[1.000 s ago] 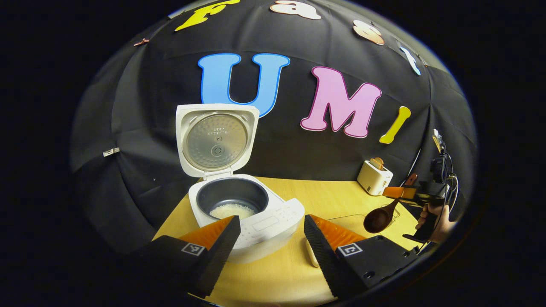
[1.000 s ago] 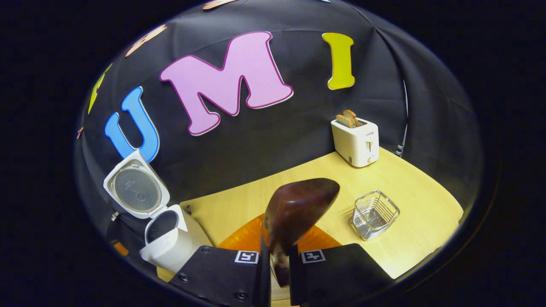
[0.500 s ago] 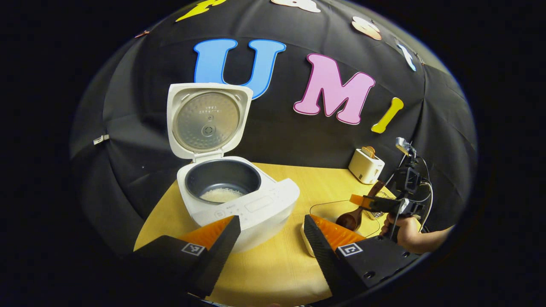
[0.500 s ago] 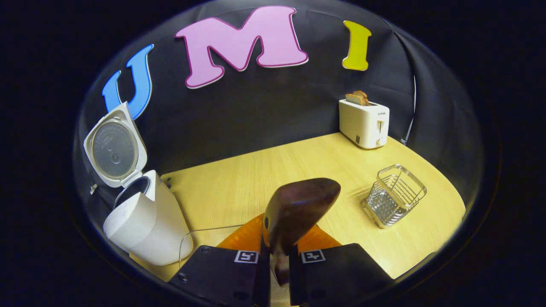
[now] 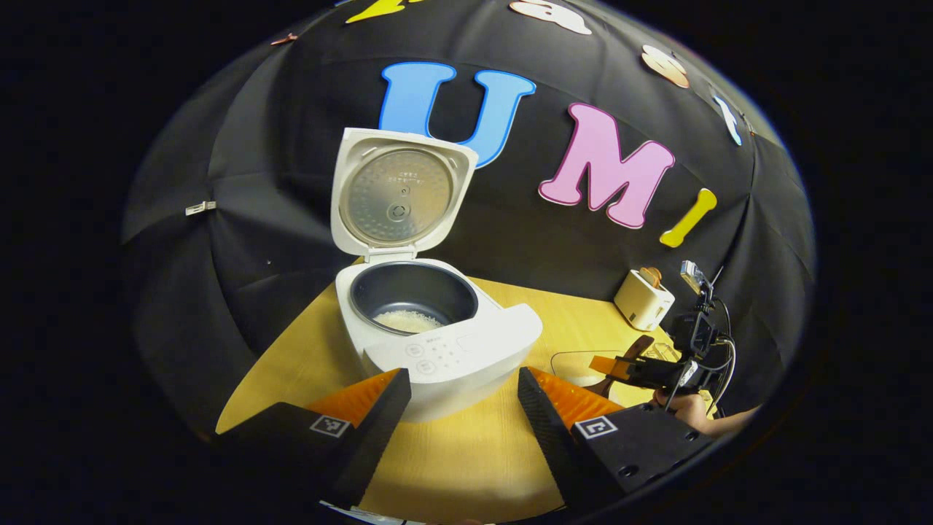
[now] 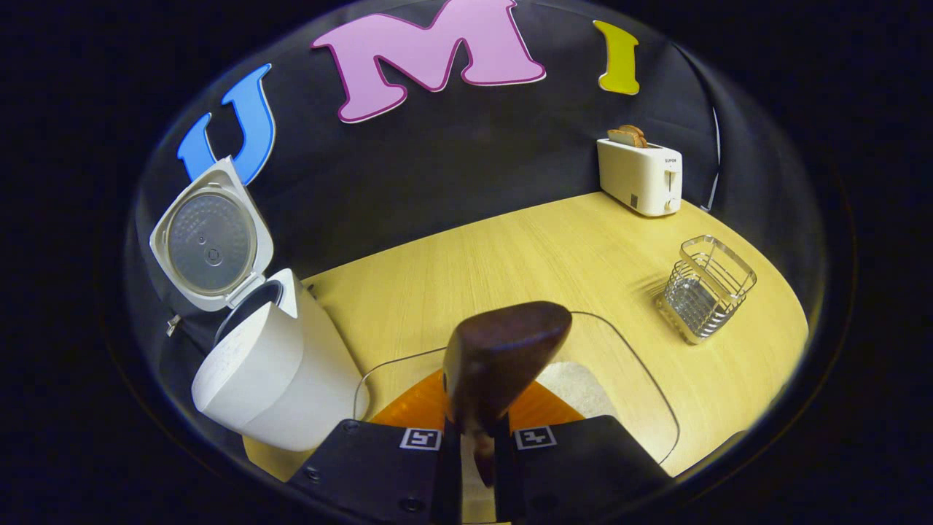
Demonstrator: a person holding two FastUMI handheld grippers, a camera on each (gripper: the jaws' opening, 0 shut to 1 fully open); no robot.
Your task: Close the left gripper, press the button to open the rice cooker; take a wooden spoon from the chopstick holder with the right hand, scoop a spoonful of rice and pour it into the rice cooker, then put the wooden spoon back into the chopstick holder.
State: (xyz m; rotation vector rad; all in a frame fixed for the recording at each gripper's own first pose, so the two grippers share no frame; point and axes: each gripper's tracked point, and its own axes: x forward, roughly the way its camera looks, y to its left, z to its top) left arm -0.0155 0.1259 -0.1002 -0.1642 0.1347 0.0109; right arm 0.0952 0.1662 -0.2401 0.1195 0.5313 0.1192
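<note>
The white rice cooker stands open with its lid upright and some rice in the dark pot. My left gripper hovers open just in front of it, holding nothing. My right gripper is shut on the handle of a dark wooden spoon, whose bowl hangs over a clear glass container holding rice. In the left gripper view, the right gripper sits low at the far right with the spoon angled down. The wire chopstick holder stands to the right.
A white toaster with bread in it stands at the back right of the wooden table. The rice cooker sits at the table's left end, close to the glass container. A hand holds the right gripper.
My right gripper has dropped with the spoon, bringing the glass container of rice under it. My left gripper stayed open and turned slightly, so the cooker sits further right in its view.
</note>
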